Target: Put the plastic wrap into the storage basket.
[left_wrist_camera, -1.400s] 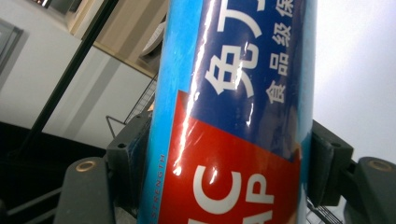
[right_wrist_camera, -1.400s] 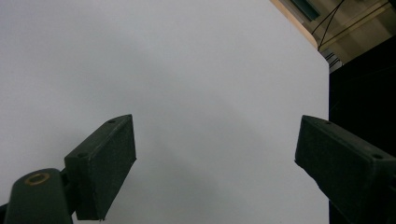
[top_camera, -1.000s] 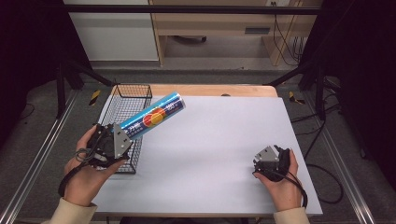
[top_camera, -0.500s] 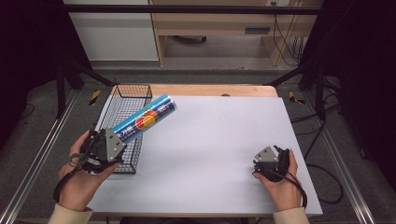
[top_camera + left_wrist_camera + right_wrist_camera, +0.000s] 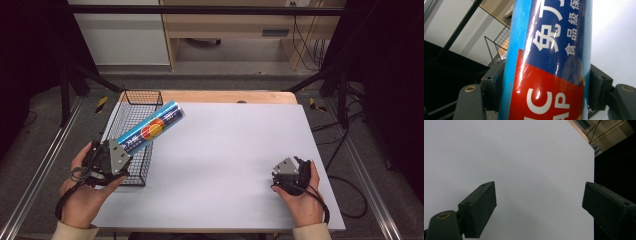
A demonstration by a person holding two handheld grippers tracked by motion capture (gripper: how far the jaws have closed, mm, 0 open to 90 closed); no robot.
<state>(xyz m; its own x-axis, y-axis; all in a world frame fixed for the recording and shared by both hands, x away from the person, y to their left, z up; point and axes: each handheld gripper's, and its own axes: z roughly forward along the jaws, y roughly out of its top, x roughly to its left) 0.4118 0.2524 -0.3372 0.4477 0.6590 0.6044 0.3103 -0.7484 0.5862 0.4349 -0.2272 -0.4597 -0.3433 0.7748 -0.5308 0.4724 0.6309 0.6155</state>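
Observation:
A long blue tube (image 5: 152, 128) with a red-and-orange label and white writing slants up and to the right over the black wire basket (image 5: 142, 93) at the table's left edge. My left gripper (image 5: 128, 147) is shut on the tube's lower end. In the left gripper view both black pads press the sides of the tube (image 5: 549, 62), and the basket (image 5: 501, 41) shows behind it. My right gripper (image 5: 286, 171) rests low at the front right of the white table top (image 5: 225, 150). Its jaws (image 5: 539, 202) stand open over bare white surface with nothing between them.
A wooden strip (image 5: 230, 96) runs along the table's far edge, with a wooden shelf unit (image 5: 235, 30) on the floor beyond. Metal rails (image 5: 45, 165) and black stand legs flank the table. Cables (image 5: 350, 190) lie on the floor at right.
My left hand has drawn the tube a little to the left and toward the person, so more of it lies over the basket. The right gripper has stayed put.

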